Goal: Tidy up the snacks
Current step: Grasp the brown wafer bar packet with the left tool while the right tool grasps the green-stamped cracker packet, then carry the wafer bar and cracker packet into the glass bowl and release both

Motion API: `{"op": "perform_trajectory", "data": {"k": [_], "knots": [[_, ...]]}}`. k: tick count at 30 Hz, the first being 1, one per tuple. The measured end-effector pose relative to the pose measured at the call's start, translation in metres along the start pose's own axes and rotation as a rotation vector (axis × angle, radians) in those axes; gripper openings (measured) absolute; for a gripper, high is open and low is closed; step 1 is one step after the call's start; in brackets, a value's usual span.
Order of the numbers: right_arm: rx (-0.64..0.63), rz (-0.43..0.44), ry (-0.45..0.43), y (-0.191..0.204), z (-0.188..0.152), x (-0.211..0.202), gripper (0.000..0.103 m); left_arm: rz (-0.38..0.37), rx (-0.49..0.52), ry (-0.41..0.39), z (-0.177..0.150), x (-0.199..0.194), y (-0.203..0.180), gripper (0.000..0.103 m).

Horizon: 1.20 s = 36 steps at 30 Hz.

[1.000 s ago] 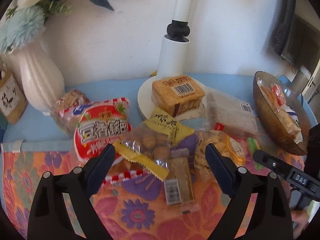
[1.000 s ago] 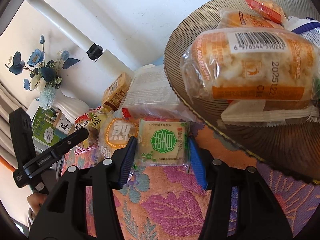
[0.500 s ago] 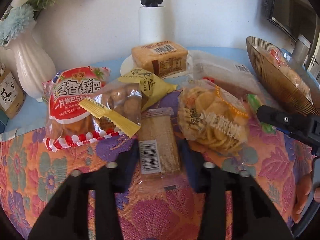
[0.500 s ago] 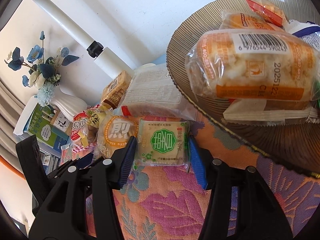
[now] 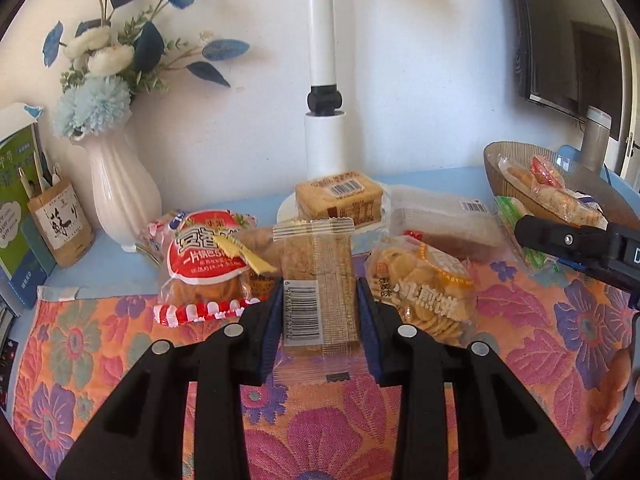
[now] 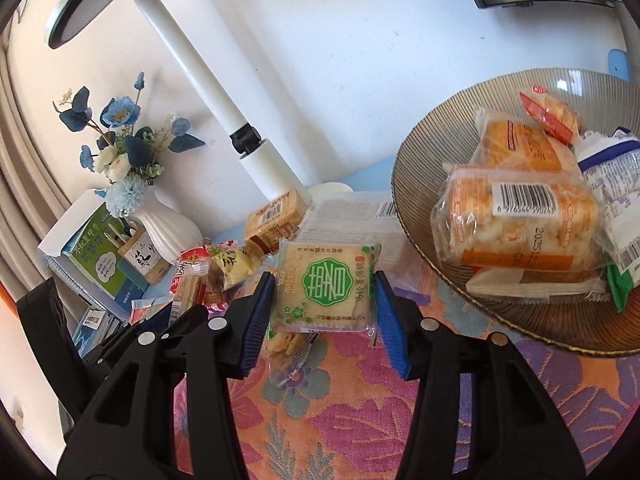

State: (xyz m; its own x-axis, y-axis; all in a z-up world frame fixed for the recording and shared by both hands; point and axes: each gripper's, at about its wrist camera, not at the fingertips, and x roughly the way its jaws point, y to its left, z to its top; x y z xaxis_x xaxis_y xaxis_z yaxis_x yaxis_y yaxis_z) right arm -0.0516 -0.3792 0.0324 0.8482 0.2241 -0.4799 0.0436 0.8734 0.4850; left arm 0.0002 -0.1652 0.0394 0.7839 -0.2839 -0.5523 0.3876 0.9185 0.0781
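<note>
My left gripper [image 5: 318, 312] is shut on a brown snack bar in clear wrap with a barcode [image 5: 318, 280], held upright above the floral cloth. My right gripper [image 6: 325, 310] is shut on a square biscuit packet with a green round logo [image 6: 326, 286], lifted above the cloth just left of the ribbed glass bowl [image 6: 416, 184]. The bowl holds several wrapped snacks [image 6: 520, 220]; it also shows at the right of the left wrist view [image 5: 500, 168]. A red-and-white packet [image 5: 206, 264], a round cracker bag [image 5: 424, 292] and a tan cake block [image 5: 340, 200] lie behind the bar.
A white vase with blue flowers [image 5: 116, 196] and a pen holder [image 5: 60, 220] stand at the back left. A white lamp post [image 5: 324, 140] stands at the back middle. A clear flat packet [image 5: 440, 220] lies by the bowl. The right gripper's body [image 5: 576, 244] reaches in from the right.
My left gripper went from open above the pile to shut on the brown bar and lifted it upright. My right gripper rose with the green-logo packet, away from the bowl.
</note>
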Motion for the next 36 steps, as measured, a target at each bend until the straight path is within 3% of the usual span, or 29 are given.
{"op": "perform_trajectory", "data": {"k": [19, 24, 29, 31, 33, 35, 36], "knots": [[-0.052, -0.006, -0.07, 0.011, 0.001, -0.014, 0.05, -0.004, -0.031, -0.065, 0.004, -0.008, 0.007, 0.034], [-0.062, 0.012, -0.121, 0.016, 0.039, -0.041, 0.05, -0.054, -0.096, -0.09, 0.035, -0.023, 0.014, 0.033], [-0.016, -0.118, -0.18, -0.008, 0.114, -0.075, 0.05, -0.183, -0.075, -0.155, 0.106, -0.038, -0.019, 0.034], [0.025, -0.202, -0.197, -0.03, 0.137, -0.085, 0.05, -0.285, -0.057, -0.149, 0.134, -0.032, -0.046, 0.034], [0.06, -0.276, -0.167, -0.056, 0.152, -0.084, 0.051, -0.431, -0.051, -0.089, 0.156, -0.014, -0.077, 0.034], [0.098, -0.377, -0.098, -0.083, 0.16, -0.076, 0.061, -0.494, 0.026, 0.035, 0.167, 0.013, -0.117, 0.04], [0.123, -0.403, -0.076, -0.095, 0.162, -0.074, 0.071, -0.511, 0.055, 0.104, 0.169, 0.028, -0.135, 0.064]]}}
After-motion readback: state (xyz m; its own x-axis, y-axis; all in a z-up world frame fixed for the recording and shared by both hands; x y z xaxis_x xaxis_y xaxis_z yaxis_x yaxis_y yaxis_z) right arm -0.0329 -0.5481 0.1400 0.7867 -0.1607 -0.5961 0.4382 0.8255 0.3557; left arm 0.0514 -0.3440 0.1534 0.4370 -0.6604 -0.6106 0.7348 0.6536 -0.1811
